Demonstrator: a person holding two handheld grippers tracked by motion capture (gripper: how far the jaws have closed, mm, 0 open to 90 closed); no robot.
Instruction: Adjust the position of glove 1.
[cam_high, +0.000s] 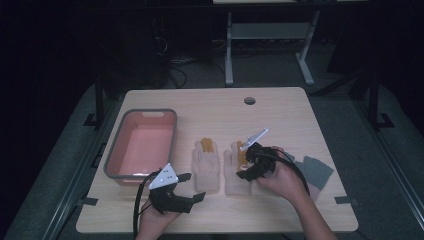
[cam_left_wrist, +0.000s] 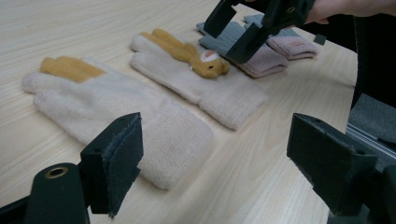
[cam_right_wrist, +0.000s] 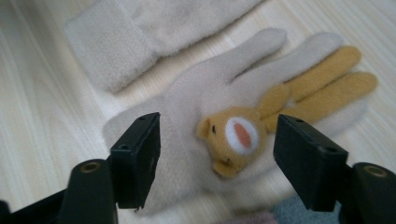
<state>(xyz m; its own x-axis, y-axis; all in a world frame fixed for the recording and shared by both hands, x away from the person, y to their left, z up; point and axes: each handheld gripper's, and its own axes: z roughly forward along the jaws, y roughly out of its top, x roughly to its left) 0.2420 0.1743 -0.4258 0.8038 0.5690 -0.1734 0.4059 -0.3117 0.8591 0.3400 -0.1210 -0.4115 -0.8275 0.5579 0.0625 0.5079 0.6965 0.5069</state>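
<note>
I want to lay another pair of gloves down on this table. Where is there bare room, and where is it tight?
Bare wood runs along the table's far edge, between the pink bin and the round hole, and on right of that hole. The near edge between the two hands is also free. The middle is crowded: two cream gloves side by side, the right gripper over them, grey gloves beyond.

Black left gripper (cam_high: 192, 186) with grey three-cornered plate, black cable.

Two gloves (cam_high: 206, 167) (cam_high: 236, 170) lie side by side mid-table, a tub (cam_high: 142, 144) left, seemingly more gloves (cam_high: 314, 171) right.
</note>
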